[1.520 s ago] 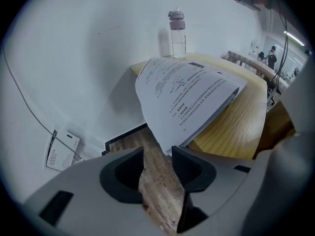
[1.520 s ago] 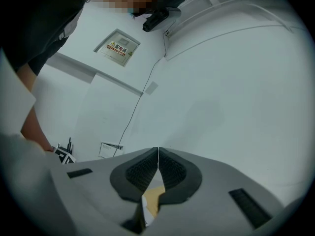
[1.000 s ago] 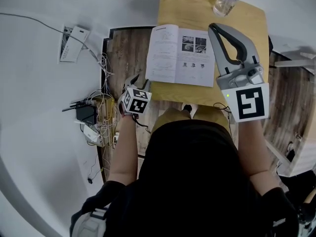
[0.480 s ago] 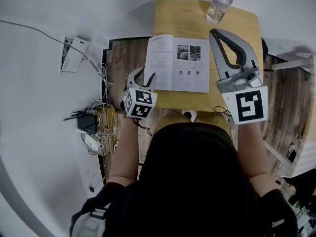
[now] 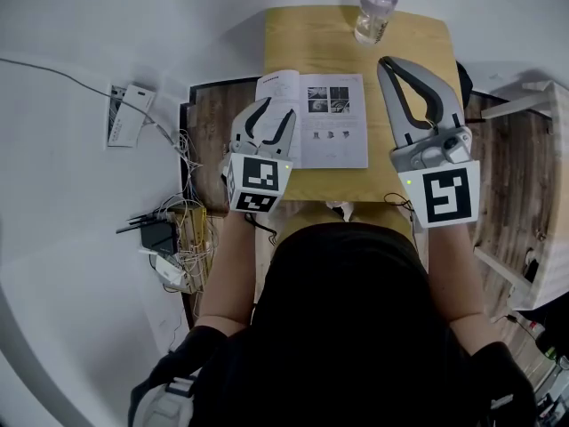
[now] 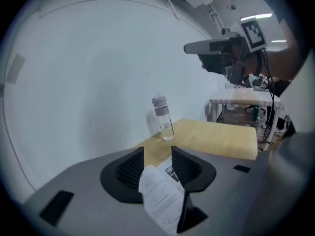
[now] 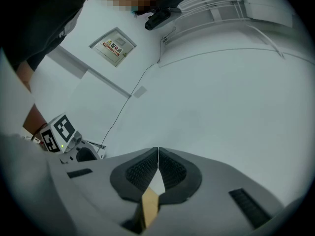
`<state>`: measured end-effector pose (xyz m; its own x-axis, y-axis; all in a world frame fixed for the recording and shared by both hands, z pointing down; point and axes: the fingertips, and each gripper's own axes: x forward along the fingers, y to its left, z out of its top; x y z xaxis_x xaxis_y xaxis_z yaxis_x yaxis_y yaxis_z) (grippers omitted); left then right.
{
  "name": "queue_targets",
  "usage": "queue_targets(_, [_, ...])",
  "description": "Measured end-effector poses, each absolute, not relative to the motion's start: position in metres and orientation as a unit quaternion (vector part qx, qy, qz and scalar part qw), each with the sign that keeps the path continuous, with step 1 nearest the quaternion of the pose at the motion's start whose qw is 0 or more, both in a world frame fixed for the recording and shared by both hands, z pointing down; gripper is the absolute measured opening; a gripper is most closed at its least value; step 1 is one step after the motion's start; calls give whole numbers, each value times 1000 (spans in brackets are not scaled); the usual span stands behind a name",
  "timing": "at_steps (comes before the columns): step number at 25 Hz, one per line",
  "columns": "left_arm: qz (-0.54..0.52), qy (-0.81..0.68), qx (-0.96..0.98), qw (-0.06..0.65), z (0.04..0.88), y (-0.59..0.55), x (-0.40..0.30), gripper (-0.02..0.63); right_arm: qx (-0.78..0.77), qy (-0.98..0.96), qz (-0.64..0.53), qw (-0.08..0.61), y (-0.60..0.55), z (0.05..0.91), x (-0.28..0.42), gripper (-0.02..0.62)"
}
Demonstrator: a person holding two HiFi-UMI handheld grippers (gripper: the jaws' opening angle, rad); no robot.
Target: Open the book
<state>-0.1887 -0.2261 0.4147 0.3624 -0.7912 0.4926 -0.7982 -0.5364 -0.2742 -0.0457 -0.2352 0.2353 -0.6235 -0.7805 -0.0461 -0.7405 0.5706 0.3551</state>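
- The book [image 5: 331,121] is laid open and flat on the left half of the wooden table [image 5: 418,38]. Printed text is seen on its left page and small pictures on its right page.
- The left gripper [image 5: 270,114] is held over the book's left page, at the table's left edge. In the left gripper view its jaws are seen well apart, and a printed leaf of the book is seen in the gap between them. The leaf is not pinched. Whether it is touched by either pad cannot be told.
- The right gripper [image 5: 385,61] is held above the table, just beside the book's right edge. In the right gripper view its jaws are seen closed tip to tip, with nothing clamped. Only a sliver of background is seen through the narrow slit below the tips.
- A clear bottle [image 5: 373,9] with a pale cap is stood upright at the table's far edge, well apart from the book.
- A marker cube [image 5: 258,182] is carried at the rear of the left gripper, and a larger-looking one at the rear of the right gripper.
- A tangle of cables [image 5: 182,221] is seen low down, to the left of the table.
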Motion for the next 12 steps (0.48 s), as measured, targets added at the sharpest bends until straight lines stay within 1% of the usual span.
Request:
queue_targets(4, [263, -470, 842, -34, 373, -233, -166, 184, 432, -883, -176, 57, -233, 231, -42, 29])
queue_targets(12, [203, -456, 861, -98, 297, -237, -134, 184, 431, -887, -164, 31, -230, 220, -45, 29])
